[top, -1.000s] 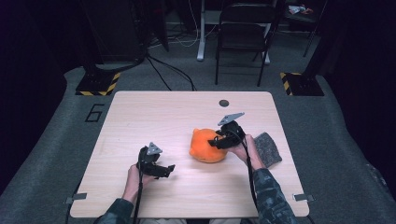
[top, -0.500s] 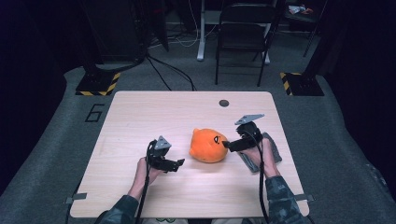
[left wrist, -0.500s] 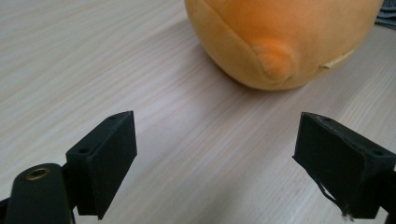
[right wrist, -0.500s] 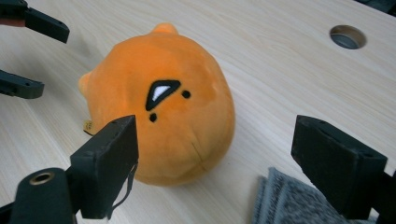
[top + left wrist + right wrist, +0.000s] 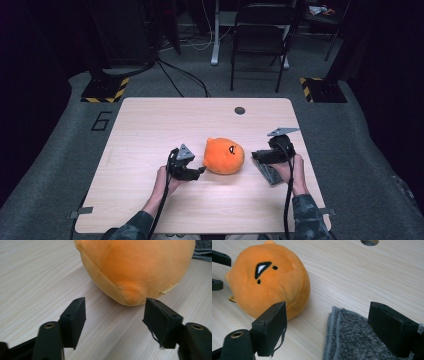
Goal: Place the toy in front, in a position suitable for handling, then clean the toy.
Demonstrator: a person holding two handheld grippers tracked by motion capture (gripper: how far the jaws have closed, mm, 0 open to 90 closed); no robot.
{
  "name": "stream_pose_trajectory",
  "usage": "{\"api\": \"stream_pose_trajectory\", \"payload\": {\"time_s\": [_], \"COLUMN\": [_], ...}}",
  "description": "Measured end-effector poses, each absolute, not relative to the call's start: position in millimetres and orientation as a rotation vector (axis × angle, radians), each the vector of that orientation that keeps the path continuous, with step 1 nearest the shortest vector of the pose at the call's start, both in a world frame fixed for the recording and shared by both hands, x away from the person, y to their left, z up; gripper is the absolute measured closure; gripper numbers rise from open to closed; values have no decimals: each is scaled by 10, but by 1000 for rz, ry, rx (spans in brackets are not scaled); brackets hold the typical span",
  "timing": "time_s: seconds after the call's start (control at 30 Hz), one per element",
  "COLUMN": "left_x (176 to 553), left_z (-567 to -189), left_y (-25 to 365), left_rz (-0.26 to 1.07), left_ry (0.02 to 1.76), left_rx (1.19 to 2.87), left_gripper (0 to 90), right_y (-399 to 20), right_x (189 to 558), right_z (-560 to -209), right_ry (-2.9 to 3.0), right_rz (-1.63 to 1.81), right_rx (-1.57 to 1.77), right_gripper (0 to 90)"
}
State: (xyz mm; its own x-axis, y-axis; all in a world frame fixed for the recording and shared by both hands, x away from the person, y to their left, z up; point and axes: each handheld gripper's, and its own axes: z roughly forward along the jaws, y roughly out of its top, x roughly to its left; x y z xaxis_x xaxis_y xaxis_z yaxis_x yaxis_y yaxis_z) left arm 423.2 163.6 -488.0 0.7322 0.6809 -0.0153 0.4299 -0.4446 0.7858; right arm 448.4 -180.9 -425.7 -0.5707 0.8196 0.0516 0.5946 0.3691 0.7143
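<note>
Here we see a round, soft orange plush toy [image 5: 224, 155] with a velvety nap, a stitched eye and a small sewn tag, lying near the middle of the pale wood-grain table [image 5: 150, 120]. Just to its right lies a folded grey cloth [image 5: 352, 340] of coarse, looped weave. Our left gripper [image 5: 115, 315] lies low and level, aimed at a small nub on the toy; its jaws have just been closing, yet stand apart with nothing between them. Our right gripper [image 5: 334, 327] hovers over the cloth's edge, jaws wide and empty, near the toy.
</note>
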Motion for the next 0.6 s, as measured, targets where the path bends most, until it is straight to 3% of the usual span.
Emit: {"api": "stream_pose_trajectory", "payload": {"time_s": [0.2, 0.47, 0.6], "left_x": [4224, 4230, 4219], "left_z": [-4891, -4917, -4928], "left_y": [1594, 1560, 1505], "left_rz": [389, 390, 388], "left_ry": [821, 816, 787], "left_rx": [2093, 2068, 2077], "left_gripper": [461, 456, 556], "right_y": [-1884, -1906, -1934], "right_x": [4456, 4426, 4407], "right_z": [-4308, -4338, -4349], "right_ry": [2304, 2291, 2277], "right_rz": [996, 976, 960], "right_rx": [1277, 1305, 1338], "right_gripper": [151, 148, 148]}}
